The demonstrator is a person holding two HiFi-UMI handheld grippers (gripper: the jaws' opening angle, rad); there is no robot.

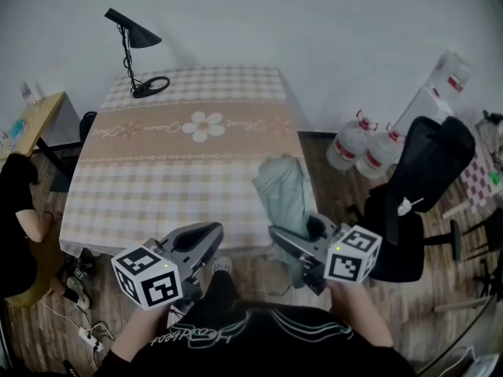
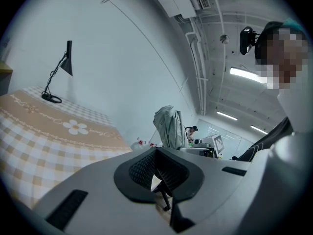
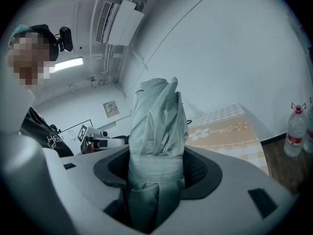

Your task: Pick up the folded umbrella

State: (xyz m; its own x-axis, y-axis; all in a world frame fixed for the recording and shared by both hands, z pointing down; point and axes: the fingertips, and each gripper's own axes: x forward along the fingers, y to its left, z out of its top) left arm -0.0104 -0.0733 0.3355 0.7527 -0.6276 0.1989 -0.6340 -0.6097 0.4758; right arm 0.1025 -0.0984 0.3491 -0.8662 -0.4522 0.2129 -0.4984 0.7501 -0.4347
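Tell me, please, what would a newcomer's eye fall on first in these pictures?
First, the pale green folded umbrella, clamped between the jaws of the right gripper, over the near right edge of the checked tablecloth. Next, the white daisy in that cloth's beige band, and the black lamp at its far left corner.

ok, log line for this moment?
right gripper: shut on umbrella | left gripper: shut, empty | umbrella: at table right edge
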